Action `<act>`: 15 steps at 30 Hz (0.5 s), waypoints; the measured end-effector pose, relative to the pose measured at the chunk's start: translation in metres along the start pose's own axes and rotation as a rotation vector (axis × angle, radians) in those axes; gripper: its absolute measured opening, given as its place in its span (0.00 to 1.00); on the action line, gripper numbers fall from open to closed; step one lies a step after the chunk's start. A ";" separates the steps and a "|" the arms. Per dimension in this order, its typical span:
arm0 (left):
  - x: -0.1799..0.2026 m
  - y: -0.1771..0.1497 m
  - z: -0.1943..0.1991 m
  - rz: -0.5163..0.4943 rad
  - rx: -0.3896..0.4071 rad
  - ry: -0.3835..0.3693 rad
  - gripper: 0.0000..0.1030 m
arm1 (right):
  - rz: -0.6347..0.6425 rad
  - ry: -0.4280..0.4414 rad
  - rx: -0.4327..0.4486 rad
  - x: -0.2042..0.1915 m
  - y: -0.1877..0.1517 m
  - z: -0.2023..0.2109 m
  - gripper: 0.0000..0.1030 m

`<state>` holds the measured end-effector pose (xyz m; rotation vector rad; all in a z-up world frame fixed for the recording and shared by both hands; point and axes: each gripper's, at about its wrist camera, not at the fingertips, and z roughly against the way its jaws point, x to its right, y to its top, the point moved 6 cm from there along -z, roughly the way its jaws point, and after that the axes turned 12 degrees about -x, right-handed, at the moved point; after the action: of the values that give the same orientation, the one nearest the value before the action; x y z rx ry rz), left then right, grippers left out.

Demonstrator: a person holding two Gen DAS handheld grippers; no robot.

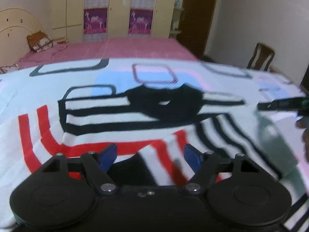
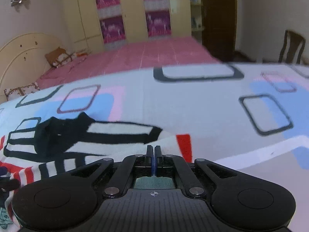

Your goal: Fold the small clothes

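A small white garment (image 1: 119,114) with black and red stripes and a black collar (image 1: 170,104) lies spread on the patterned table cover. My left gripper (image 1: 149,156) hovers low over its red-striped near part, blue pads wide apart and open, with cloth below them but nothing pinched. In the right wrist view the same garment (image 2: 77,135) lies to the left. My right gripper (image 2: 153,154) is shut just past the garment's right edge, with nothing visible between its fingers. Its black fingers (image 1: 280,104) also show at the right edge of the left wrist view.
The table cover (image 2: 193,106) is white with blue, pink and black squares. A blurred pale green cloth (image 1: 274,141) lies at the garment's right side. Beyond the table are a pink bed (image 1: 115,48), a wardrobe (image 1: 119,9) and a wooden chair (image 2: 291,46).
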<state>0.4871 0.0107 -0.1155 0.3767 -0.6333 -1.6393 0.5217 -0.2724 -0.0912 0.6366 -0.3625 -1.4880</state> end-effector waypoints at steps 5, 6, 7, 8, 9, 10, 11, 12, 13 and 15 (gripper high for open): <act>0.017 -0.017 -0.010 -0.072 -0.033 -0.016 0.72 | -0.003 -0.083 -0.052 0.019 -0.003 -0.025 0.00; 0.016 -0.020 -0.015 -0.082 -0.047 0.002 0.73 | -0.026 -0.093 -0.050 0.030 -0.003 -0.030 0.00; 0.014 -0.021 -0.013 -0.092 -0.032 0.002 0.73 | -0.077 -0.051 -0.053 0.041 0.000 -0.029 0.00; 0.012 -0.020 -0.011 -0.091 -0.037 0.011 0.73 | -0.099 -0.040 -0.066 0.048 0.001 -0.025 0.00; 0.008 -0.018 -0.005 -0.084 -0.023 0.042 0.73 | -0.093 -0.061 -0.074 0.050 0.002 -0.021 0.00; 0.004 -0.017 0.001 -0.080 -0.001 0.068 0.73 | -0.092 -0.054 -0.074 0.051 0.002 -0.017 0.00; -0.002 -0.017 0.007 -0.074 0.018 0.099 0.76 | -0.112 -0.031 -0.072 0.053 0.001 -0.013 0.00; -0.009 -0.018 0.011 -0.062 0.023 0.134 0.76 | -0.138 -0.013 -0.069 0.057 -0.001 -0.011 0.14; -0.017 -0.019 0.013 -0.042 0.016 0.160 0.76 | -0.156 -0.005 -0.064 0.060 -0.002 -0.009 0.49; -0.030 -0.021 0.013 0.006 -0.023 0.173 0.69 | -0.182 0.039 -0.038 0.063 -0.003 -0.007 0.58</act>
<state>0.4677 0.0443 -0.1211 0.4932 -0.4846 -1.5877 0.5283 -0.3330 -0.1085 0.6808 -0.2507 -1.6492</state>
